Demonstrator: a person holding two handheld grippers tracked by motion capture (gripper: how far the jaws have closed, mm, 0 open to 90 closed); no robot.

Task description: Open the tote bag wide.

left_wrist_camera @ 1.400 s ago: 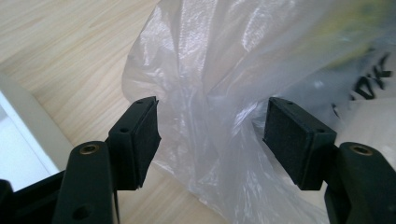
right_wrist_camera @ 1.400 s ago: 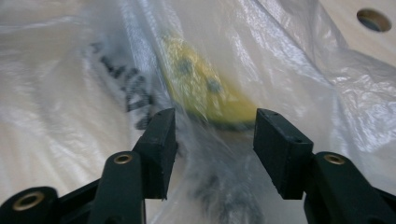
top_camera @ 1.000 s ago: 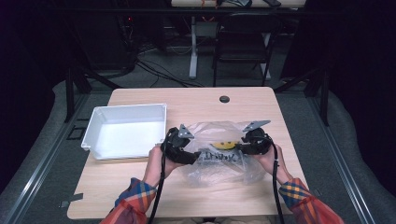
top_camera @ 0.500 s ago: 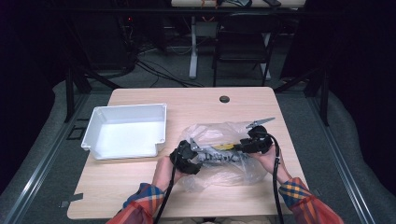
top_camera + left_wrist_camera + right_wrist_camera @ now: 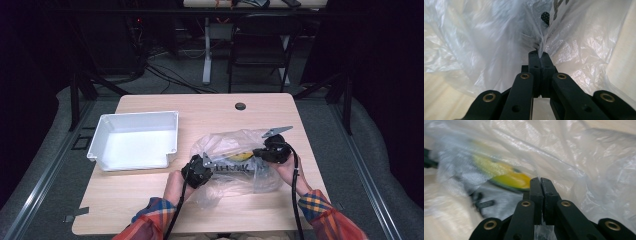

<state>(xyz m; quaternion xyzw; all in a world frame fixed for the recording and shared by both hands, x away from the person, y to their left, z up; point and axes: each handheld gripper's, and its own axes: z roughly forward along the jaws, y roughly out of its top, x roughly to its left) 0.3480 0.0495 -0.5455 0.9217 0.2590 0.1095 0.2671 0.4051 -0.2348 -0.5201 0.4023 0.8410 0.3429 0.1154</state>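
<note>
A crumpled clear plastic bag (image 5: 227,145) with black print lies on the wooden table, right of centre. Something yellow (image 5: 242,156) shows through the film, blurred yellow and green (image 5: 509,178) in the right gripper view. My left gripper (image 5: 209,163) is at the bag's left edge. Its jaws have just been closing and now pinch a fold of film (image 5: 541,45) at their tips (image 5: 539,53). My right gripper (image 5: 260,150) is at the bag's right edge. It has also just closed, and its tips (image 5: 540,180) are shut on the plastic.
An empty white tray (image 5: 102,145) stands on the left half of the table, close to the left hand. A dark cable hole (image 5: 240,106) sits near the far edge. A chair (image 5: 260,45) and desk legs stand beyond the table.
My left gripper came down and toward the front left of the bag and shut on its film. The right gripper kept its place and closed on the plastic. The bag looks more stretched between them.
</note>
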